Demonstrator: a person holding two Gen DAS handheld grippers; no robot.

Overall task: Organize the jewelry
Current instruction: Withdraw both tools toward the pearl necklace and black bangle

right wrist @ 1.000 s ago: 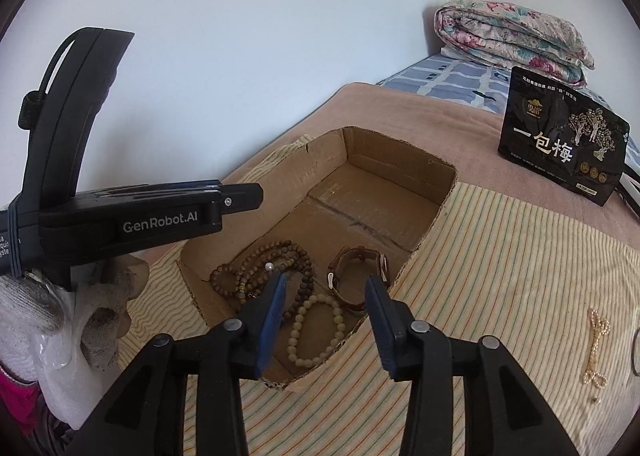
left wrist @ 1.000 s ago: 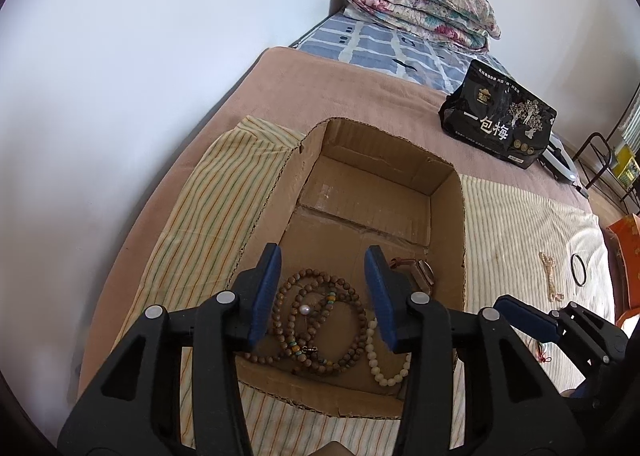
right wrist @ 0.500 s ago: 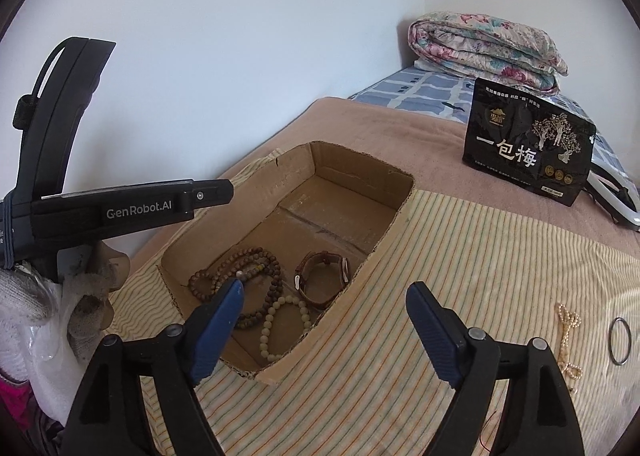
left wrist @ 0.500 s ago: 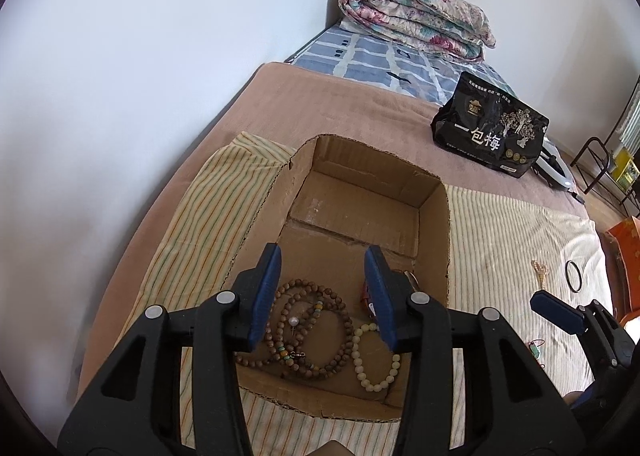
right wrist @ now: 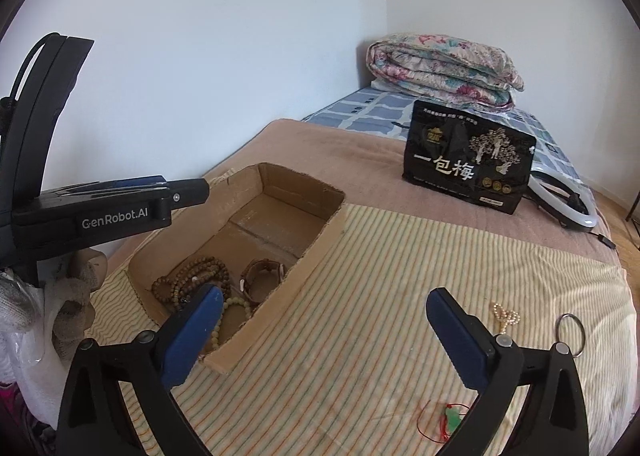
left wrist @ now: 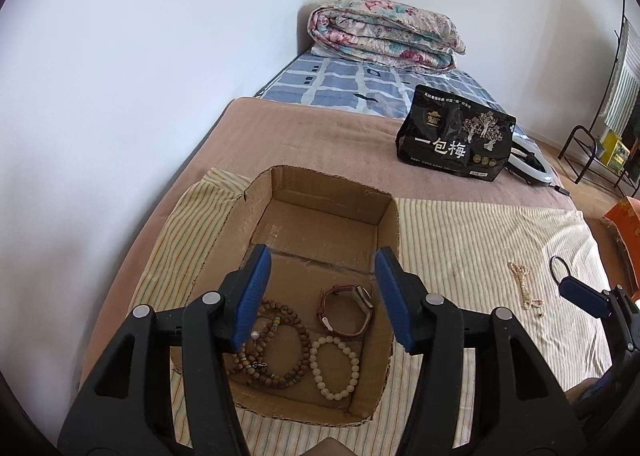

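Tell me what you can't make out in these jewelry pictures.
- Wooden bead strand: partly behind the left gripper in the left view.
- Pale bead bracelet: partly behind the right gripper in the right view.
- Red-corded green charm: too small to identify.
- Watch: face unreadable.

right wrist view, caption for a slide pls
Open right gripper over striped cloth, beside cardboard box holding bracelets; pearl strand still outside.

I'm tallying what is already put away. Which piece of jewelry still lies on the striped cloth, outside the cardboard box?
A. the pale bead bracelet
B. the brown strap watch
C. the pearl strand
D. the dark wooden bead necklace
C: the pearl strand lies on the striped cloth to the right of the cardboard box, while the watch, pale bracelet and wooden beads sit inside it.
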